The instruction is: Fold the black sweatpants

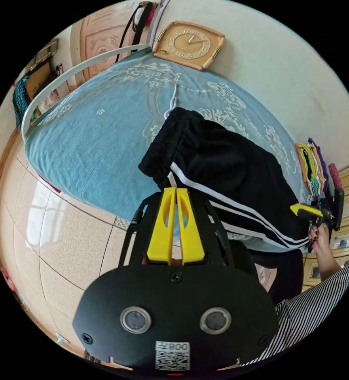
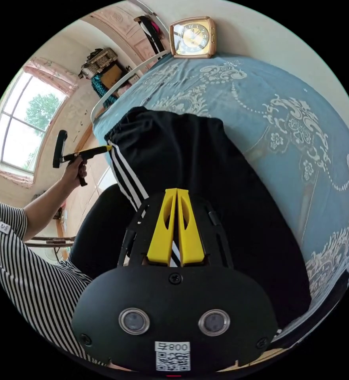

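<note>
Black sweatpants (image 1: 226,174) with white side stripes lie centre frame on a blue patterned bedspread (image 1: 95,134) (waistband toward the wooden clock (image 1: 188,43)). Left gripper (image 1: 176,194) has its jaws closed on the striped waistband edge; right gripper (image 2: 176,194) pinches the striped side seam

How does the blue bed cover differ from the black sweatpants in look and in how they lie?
The blue bed cover bears a pale ornate pattern; the black sweatpants are plain black with white side stripes. The cover lies spread over the bed; the sweatpants lie on top of it, one part hanging off the bed's edge. Both are cloth.
</note>
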### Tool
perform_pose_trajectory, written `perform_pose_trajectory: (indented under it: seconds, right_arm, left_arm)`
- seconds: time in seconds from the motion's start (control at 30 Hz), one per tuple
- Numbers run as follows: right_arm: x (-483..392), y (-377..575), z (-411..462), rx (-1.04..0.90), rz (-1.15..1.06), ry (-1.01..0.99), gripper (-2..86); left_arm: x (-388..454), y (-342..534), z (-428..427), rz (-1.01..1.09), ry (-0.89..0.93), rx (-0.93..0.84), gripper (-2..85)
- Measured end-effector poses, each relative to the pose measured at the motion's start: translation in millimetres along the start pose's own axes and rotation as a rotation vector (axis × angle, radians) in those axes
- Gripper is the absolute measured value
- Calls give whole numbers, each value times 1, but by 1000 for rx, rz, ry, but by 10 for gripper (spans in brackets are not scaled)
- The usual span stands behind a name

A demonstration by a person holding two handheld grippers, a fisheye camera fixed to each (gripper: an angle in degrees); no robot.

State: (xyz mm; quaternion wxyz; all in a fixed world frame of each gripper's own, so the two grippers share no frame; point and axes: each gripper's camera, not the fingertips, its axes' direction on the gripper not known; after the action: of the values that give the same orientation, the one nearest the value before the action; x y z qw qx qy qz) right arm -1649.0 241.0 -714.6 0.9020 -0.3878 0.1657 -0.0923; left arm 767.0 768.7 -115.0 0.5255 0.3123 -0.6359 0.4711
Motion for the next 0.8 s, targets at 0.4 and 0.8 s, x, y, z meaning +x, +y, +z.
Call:
perform_pose_trajectory:
  seconds: [0.4,0.8]
  right_arm:
    - [18,168,-31,-123,148,105,0]
    - [110,360,-176,140,440,70,5]
  left_arm:
    - [135,-58,-50,190,-16,-121,1]
    - [301,-146,-123,376,215,-133,11]
